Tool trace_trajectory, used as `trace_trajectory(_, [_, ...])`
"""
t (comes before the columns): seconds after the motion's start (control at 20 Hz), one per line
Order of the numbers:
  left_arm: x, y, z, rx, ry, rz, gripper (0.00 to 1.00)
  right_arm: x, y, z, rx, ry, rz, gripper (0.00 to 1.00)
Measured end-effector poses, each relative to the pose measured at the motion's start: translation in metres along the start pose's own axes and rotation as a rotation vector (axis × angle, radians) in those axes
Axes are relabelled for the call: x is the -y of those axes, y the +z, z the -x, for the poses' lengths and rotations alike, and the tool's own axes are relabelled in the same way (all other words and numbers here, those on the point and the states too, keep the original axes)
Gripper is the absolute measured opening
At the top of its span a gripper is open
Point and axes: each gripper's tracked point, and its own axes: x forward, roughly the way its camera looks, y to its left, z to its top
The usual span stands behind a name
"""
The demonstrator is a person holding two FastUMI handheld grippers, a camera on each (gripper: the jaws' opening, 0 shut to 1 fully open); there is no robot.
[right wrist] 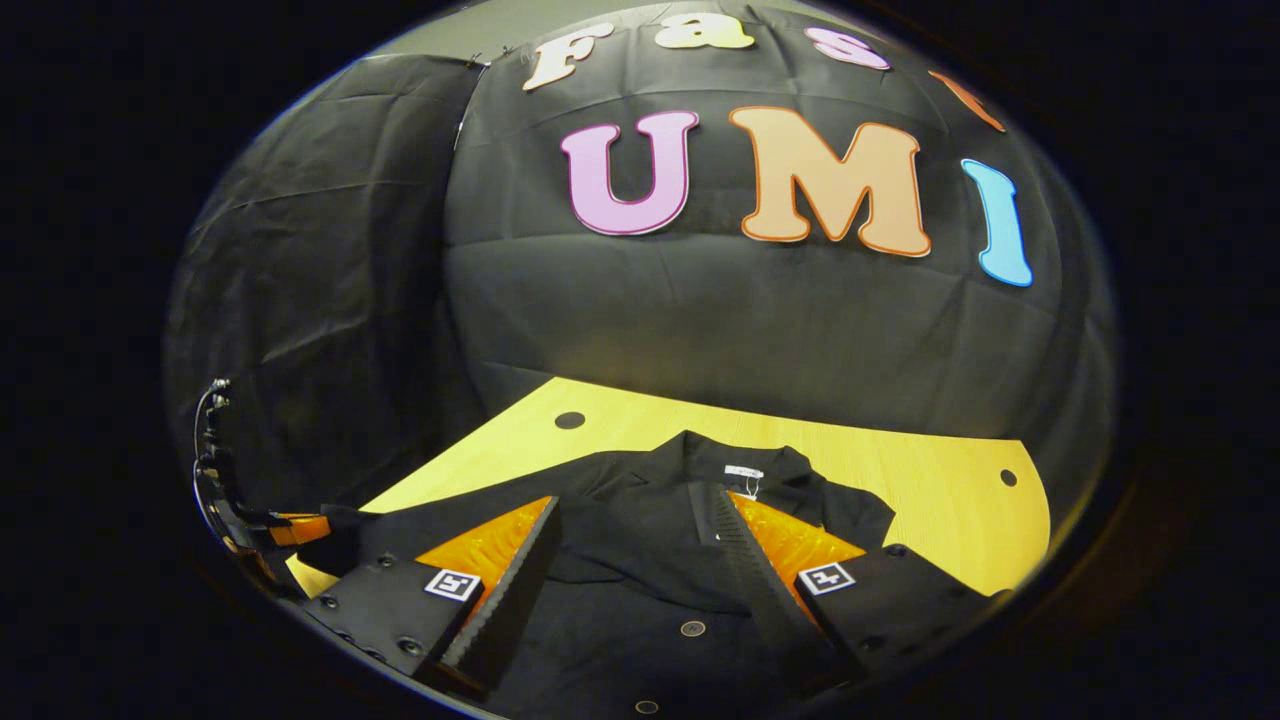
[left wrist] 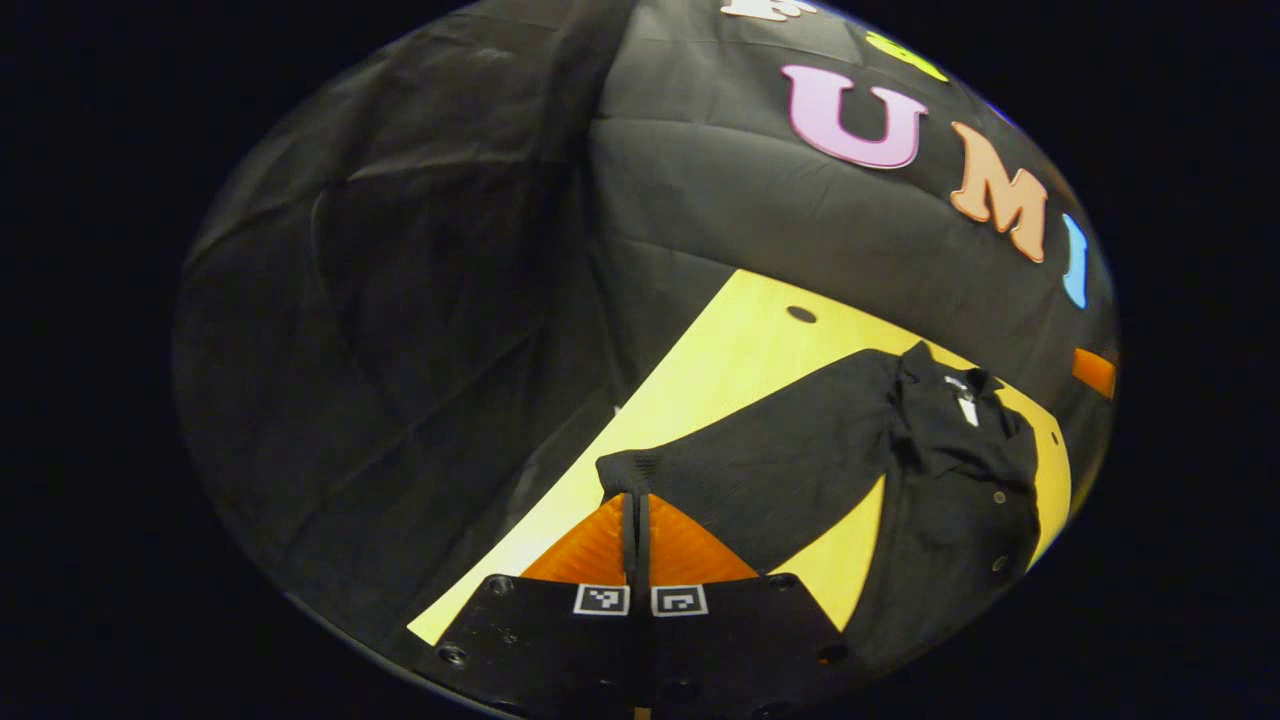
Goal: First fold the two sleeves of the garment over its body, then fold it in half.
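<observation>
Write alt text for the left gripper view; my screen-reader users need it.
The left gripper, fingers closed, pinches the cuff of a black shirt's sleeve lying stretched across a yellow wooden table. The collar lies at far right.

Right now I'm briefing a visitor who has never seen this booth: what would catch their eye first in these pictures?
First, the black garment spread across the yellow wooden table, collar toward the back wall. Next, the left tongs, orange fingers shut on the cuff of one sleeve stretched out near the table's edge. Then the right tongs, wide open above the garment's chest.
</observation>
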Motion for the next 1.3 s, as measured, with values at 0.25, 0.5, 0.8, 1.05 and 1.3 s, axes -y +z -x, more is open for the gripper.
trace_trajectory(0.25, [0.065, 0.048, 0.012, 0.079, -0.103, -0.079, 0.0, 0.021, -0.01, 0.028, 0.037, -0.005, -0.025, 0.99])
trace_trajectory(0.5, [0.143, 0.075, 0.019, 0.137, -0.216, -0.154, 0.0, 0.06, -0.016, 0.059, 0.072, -0.044, -0.083, 0.99])
trace_trajectory(0.8, [0.235, 0.093, 0.027, 0.176, -0.335, -0.214, 0.0, 0.122, -0.022, 0.097, 0.1, -0.126, -0.131, 0.99])
trace_trajectory(1.05, [0.311, 0.091, 0.027, 0.179, -0.42, -0.281, 0.0, 0.172, -0.029, 0.129, 0.113, -0.195, -0.169, 0.99])
trace_trajectory(1.3, [0.384, 0.077, 0.02, 0.154, -0.49, -0.342, 0.0, 0.222, -0.046, 0.157, 0.109, -0.26, -0.222, 0.96])
